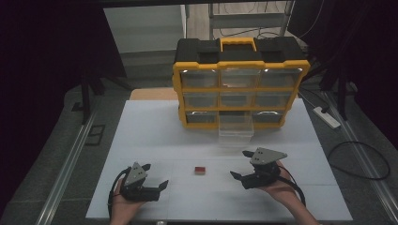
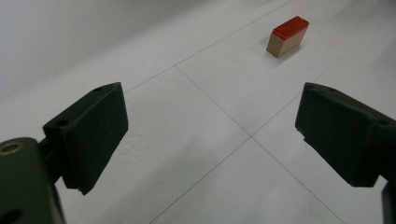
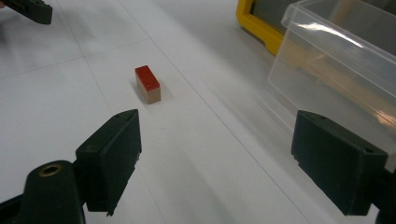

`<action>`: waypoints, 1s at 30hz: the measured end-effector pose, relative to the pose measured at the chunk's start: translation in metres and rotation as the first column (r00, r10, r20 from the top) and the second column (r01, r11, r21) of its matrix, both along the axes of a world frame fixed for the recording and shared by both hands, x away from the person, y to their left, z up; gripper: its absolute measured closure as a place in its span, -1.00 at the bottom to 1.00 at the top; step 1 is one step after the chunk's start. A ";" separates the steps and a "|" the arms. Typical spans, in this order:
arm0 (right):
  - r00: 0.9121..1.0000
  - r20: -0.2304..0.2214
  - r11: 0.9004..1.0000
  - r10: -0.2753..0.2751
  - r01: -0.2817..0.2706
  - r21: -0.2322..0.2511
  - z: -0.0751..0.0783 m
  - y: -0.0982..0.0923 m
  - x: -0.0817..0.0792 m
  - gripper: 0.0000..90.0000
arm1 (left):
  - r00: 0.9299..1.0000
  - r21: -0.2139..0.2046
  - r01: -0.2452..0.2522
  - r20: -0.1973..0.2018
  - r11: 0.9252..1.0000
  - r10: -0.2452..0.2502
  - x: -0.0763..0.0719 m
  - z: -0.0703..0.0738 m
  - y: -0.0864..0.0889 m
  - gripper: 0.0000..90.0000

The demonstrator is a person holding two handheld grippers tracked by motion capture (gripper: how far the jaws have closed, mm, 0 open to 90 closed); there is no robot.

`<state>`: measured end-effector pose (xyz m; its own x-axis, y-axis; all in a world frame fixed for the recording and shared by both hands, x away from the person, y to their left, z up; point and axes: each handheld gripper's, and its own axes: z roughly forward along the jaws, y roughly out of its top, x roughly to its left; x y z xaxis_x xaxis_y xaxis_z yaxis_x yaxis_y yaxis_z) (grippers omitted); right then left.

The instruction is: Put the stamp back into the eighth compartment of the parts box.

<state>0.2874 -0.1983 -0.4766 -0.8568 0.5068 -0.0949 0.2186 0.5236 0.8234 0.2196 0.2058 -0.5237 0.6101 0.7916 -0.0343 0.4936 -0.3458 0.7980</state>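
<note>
A small wooden block with a red top (image 1: 200, 169) lies on the white table (image 1: 155, 136), between my two grippers. My left gripper (image 1: 156, 175) rests near the front left, open and empty, its jaws pointing right toward the block. In the left gripper view the block (image 2: 287, 36) lies ahead to the upper right of the open left gripper (image 2: 212, 116). My right gripper (image 1: 240, 164) is open and empty to the right of the block. In the right gripper view the block (image 3: 148, 84) sits ahead and left of the right gripper (image 3: 217, 140).
A yellow and black organizer (image 1: 241, 89) with clear drawers stands upright at the back of the table. Its bottom middle drawer (image 1: 236, 126) is pulled out, and shows close on the right as the drawer (image 3: 345, 60). A power strip (image 1: 327, 117) lies on the floor at right.
</note>
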 end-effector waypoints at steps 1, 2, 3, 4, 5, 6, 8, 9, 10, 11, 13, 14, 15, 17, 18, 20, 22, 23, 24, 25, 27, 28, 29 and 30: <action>1.000 -0.002 1.000 0.005 -0.005 0.001 0.000 0.002 0.000 -0.62 | 1.000 -0.002 -0.001 0.000 1.000 0.001 0.000 0.000 0.000 -0.79; 1.000 -0.005 1.000 0.009 -0.009 -0.001 -0.001 0.004 0.001 -0.62 | 1.000 -0.003 -0.002 0.001 1.000 0.002 0.000 0.000 0.000 -0.79; 1.000 -0.005 1.000 0.009 -0.009 -0.001 -0.001 0.004 0.001 -0.62 | 1.000 -0.003 -0.002 0.001 1.000 0.002 0.000 0.000 0.000 -0.79; 1.000 -0.006 1.000 0.013 -0.013 -0.003 -0.001 0.006 0.001 -0.62 | 1.000 -0.002 -0.002 0.002 1.000 0.002 0.000 0.000 0.000 -0.79; 1.000 -0.011 1.000 0.023 -0.023 -0.007 -0.002 0.011 0.002 -0.62 | 1.000 -0.002 -0.003 0.003 1.000 0.003 0.000 0.000 0.000 -0.79; 1.000 -0.012 1.000 0.027 -0.027 -0.010 -0.003 0.012 0.002 -0.62 | 1.000 -0.002 -0.003 0.003 1.000 0.003 0.000 0.000 0.000 -0.79; 0.999 -0.018 0.999 0.036 -0.036 -0.015 -0.004 0.017 0.003 -0.62 | 1.000 -0.001 -0.002 0.004 1.000 0.002 0.000 0.000 0.000 -0.79; 0.999 -0.019 0.999 0.040 -0.040 -0.017 -0.005 0.018 0.003 -0.62 | 1.000 0.001 0.000 0.003 1.000 0.000 0.000 0.000 0.000 -0.79; 0.999 -0.021 0.999 0.041 -0.042 -0.022 -0.005 0.020 0.003 -0.62 | 1.000 0.001 0.000 0.003 1.000 0.000 0.000 0.000 0.000 -0.79; 0.999 -0.021 0.999 0.041 -0.042 -0.022 -0.005 0.020 0.003 -0.62 | 1.000 0.001 0.000 0.003 1.000 0.000 0.000 0.000 0.000 -0.79; 0.998 -0.027 0.998 0.054 -0.054 -0.025 -0.007 0.026 0.005 -0.62 | 1.000 0.001 0.001 0.003 1.000 -0.001 0.000 0.000 0.000 -0.79; 0.998 -0.030 0.998 0.058 -0.058 -0.025 -0.008 0.028 0.005 -0.62 | 1.000 0.002 0.001 0.003 1.000 -0.001 0.000 0.000 0.000 -0.79; 0.998 -0.032 0.998 0.061 -0.062 -0.026 -0.009 0.030 0.006 -0.62 | 1.000 0.001 0.001 0.004 1.000 -0.001 0.000 0.000 0.000 -0.79; 0.997 -0.036 0.997 0.067 -0.068 -0.032 -0.010 0.034 0.007 -0.62 | 1.000 0.001 0.001 0.004 1.000 -0.001 0.000 0.000 0.000 -0.79; 0.997 -0.039 0.997 0.070 -0.071 -0.034 -0.011 0.036 0.007 -0.62 | 1.000 0.000 0.000 0.004 1.000 0.000 0.000 0.000 0.000 -0.79; 0.996 -0.045 0.996 0.076 -0.078 -0.036 -0.012 0.040 0.009 -0.62 | 1.000 0.001 0.001 0.004 1.000 -0.001 0.000 0.000 0.000 -0.79; 0.995 -0.049 0.996 0.083 -0.085 -0.040 -0.014 0.043 0.009 -0.62 | 1.000 0.002 0.002 0.004 1.000 -0.002 0.000 0.000 0.000 -0.79; 0.995 -0.051 0.995 0.085 -0.087 -0.041 -0.014 0.045 0.009 -0.62 | 1.000 0.002 0.003 0.003 1.000 -0.003 0.000 0.000 0.000 -0.79; 0.995 -0.053 0.995 0.090 -0.093 -0.041 -0.015 0.047 0.010 -0.62 | 1.000 0.002 0.003 0.004 1.000 -0.003 0.000 0.000 0.000 -0.79; 0.994 -0.055 0.995 0.092 -0.095 -0.043 -0.015 0.048 0.010 -0.62 | 1.000 0.001 0.002 0.004 1.000 -0.002 0.000 0.000 0.000 -0.79; 0.994 -0.058 0.994 0.097 -0.100 -0.046 -0.016 0.052 0.011 -0.62 | 1.000 0.001 0.002 0.004 1.000 -0.002 0.000 0.000 0.000 -0.79; 0.993 -0.061 0.994 0.101 -0.104 -0.042 -0.016 0.053 0.011 -0.62 | 1.000 0.001 0.003 0.004 1.000 -0.003 0.000 0.000 0.000 -0.79; 0.993 -0.062 0.993 0.103 -0.106 -0.045 -0.016 0.055 0.011 -0.62 | 1.000 0.001 0.003 0.003 1.000 -0.003 0.000 0.000 0.000 -0.79; 0.992 -0.062 0.993 0.107 -0.109 -0.044 -0.016 0.056 0.012 -0.62 | 1.000 0.001 0.003 0.004 1.000 -0.003 0.000 0.000 0.000 -0.79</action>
